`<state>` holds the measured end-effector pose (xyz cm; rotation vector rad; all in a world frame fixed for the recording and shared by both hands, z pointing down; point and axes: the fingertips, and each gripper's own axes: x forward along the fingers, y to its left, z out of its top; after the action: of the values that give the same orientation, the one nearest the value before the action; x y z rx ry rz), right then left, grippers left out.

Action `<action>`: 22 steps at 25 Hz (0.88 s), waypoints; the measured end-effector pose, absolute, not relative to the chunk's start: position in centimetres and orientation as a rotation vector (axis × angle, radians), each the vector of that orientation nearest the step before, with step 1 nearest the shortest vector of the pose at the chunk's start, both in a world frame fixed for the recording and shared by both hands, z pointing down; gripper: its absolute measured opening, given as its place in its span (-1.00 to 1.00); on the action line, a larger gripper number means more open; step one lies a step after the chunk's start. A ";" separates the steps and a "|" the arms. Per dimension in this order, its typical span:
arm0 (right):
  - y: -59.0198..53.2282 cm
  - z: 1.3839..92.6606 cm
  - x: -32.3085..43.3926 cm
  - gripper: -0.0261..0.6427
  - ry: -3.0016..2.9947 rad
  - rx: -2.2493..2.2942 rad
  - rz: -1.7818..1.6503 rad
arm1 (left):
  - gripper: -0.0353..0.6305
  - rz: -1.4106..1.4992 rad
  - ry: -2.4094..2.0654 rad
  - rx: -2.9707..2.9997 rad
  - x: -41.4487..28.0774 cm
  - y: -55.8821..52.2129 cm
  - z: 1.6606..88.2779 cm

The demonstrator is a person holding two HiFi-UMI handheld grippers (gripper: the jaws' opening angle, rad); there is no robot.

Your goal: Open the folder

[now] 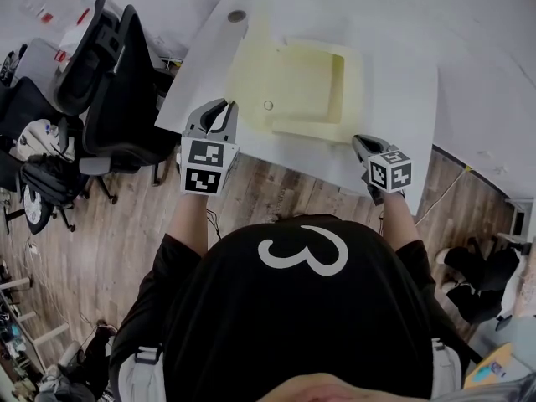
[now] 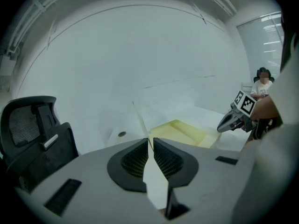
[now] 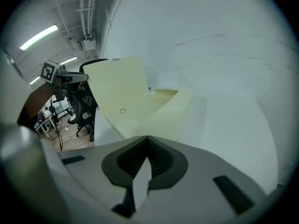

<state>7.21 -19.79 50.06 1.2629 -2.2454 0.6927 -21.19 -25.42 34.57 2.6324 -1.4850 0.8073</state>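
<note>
Folder (image 1: 318, 78): pale yellow, partly open, lying on the white table (image 1: 394, 48) close to the table's near edge. Its lower leaf rests flat on the table and carries a raised border that frames a shallow recess. Its cover (image 3: 122, 90) is lifted off the lower leaf and stands tilted over the table's left part; a small round fastener (image 1: 268, 105) shows on the cover's face. Left gripper (image 1: 224, 111), at the table's near-left edge: jaws pressed together on the free edge of the cover, whose thin sheet runs up from between the pads in the left gripper view. Right gripper (image 1: 362, 145), at the table's near-right edge: jaws closed, and the near corner of the lower leaf runs into the point where they meet. A round cable hole (image 1: 237, 15) sits near the table's far-left corner. A black office chair (image 1: 126, 99) stands just beside the table's left edge.
</note>
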 end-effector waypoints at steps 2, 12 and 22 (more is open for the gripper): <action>-19.8 50.1 7.2 -0.85 -2.243 1.266 0.689 | -0.81 0.799 -1.508 2.595 -22.3 -25.7 35.1; -19.8 50.1 7.3 -0.85 -2.250 1.282 0.692 | -0.79 0.663 -1.576 2.445 -26.6 -26.7 37.2; -19.8 50.0 7.2 -0.85 -2.263 1.277 0.674 | -0.70 0.657 -1.678 2.313 -29.8 -27.4 40.0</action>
<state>7.19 -19.77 50.02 1.2774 -2.2630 0.6736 -29.76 -27.42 39.96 2.3127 -1.6779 0.6573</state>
